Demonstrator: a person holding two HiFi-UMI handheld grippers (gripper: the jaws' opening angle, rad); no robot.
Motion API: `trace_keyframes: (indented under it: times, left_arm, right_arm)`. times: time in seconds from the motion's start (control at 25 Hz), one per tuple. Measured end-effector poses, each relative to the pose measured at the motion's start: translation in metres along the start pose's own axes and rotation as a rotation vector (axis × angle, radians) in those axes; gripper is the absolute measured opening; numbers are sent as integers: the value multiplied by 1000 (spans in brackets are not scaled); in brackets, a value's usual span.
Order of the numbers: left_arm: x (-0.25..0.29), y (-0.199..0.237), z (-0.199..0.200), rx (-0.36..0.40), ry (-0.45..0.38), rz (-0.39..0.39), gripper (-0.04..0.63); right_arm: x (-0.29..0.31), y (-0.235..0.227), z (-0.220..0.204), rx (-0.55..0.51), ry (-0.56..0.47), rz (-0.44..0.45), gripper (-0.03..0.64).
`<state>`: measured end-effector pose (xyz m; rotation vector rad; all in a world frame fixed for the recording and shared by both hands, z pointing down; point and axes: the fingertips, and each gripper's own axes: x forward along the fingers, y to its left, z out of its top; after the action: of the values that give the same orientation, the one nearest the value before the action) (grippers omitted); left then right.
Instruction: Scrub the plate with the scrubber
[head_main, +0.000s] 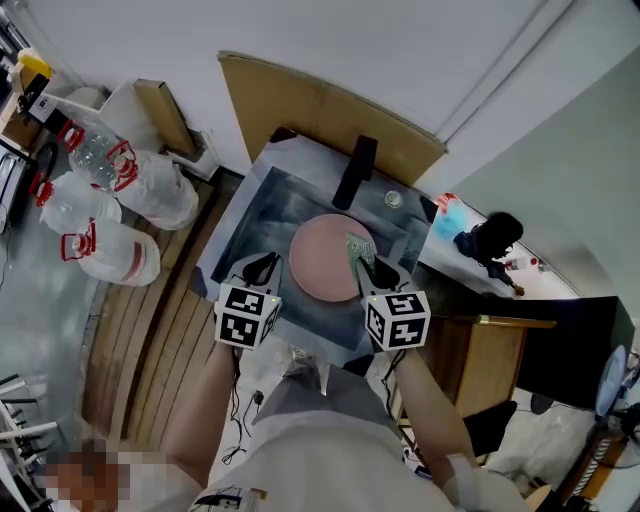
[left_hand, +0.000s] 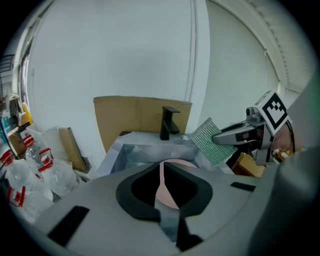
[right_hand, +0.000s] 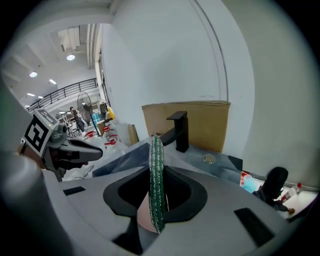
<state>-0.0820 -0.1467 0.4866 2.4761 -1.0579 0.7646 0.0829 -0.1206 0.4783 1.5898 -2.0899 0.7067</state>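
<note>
The right gripper (right_hand: 157, 196) is clamped on the scrubber (right_hand: 156, 180), a thin green pad with a glittery weave, held edge-on and standing upright out of the jaws. In the head view this gripper (head_main: 367, 268) is over the right rim of the plate (head_main: 322, 260), with the scrubber (head_main: 358, 247) overlapping that rim. Whether the pad touches the plate cannot be told.

The left gripper (left_hand: 161, 184) has its jaws together with only a thin slit between them and nothing in it. It (head_main: 262, 268) hangs over the basin just left of the plate, apart from it. From its own view, the right gripper (left_hand: 235, 135) shows at the right with the scrubber (left_hand: 212, 141) fanning out flat from its jaws. From the right gripper view, the left gripper (right_hand: 75, 150) shows at the left.

The plate is round and pink and lies flat in the middle of the grey sink (head_main: 240, 215). Part of it shows beyond each gripper's jaws (left_hand: 176, 163) (right_hand: 144, 216).

A black faucet (head_main: 355, 170) stands at the sink's far edge, with a small round metal knob (head_main: 393, 199) beside it on the right. A cardboard sheet (head_main: 310, 105) leans against the white wall behind the sink.

To the left, on the floor, lie several clear plastic bottles (head_main: 110, 200) with red handles. To the right of the sink sit a blue thing (head_main: 448, 215) and a black thing (head_main: 490, 240).
</note>
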Motion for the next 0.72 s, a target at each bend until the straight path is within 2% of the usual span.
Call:
trace_keyframes:
  times: [0.12, 0.16, 0.2, 0.24, 0.48, 0.72]
  left_arm:
    - [30, 4, -15, -30, 56, -12, 25]
    - [41, 4, -22, -48, 83, -24, 47]
    - [51, 3, -29, -69, 111, -39, 110]
    - [61, 3, -36, -92, 134, -51, 138]
    - [110, 15, -74, -224, 226, -45, 138]
    - [151, 28, -113, -221, 354, -71, 149]
  right_arm:
    - [29, -5, -17, -9, 80, -5, 103]
    - [38, -8, -22, -8, 103, -7, 103]
    - [47, -10, -28, -7, 125, -9, 103]
    - [56, -12, -33, -5, 146, -12, 103]
    - [108, -30, -62, -4, 253, -70, 103]
    - [155, -51, -86, -7, 357, -154, 103]
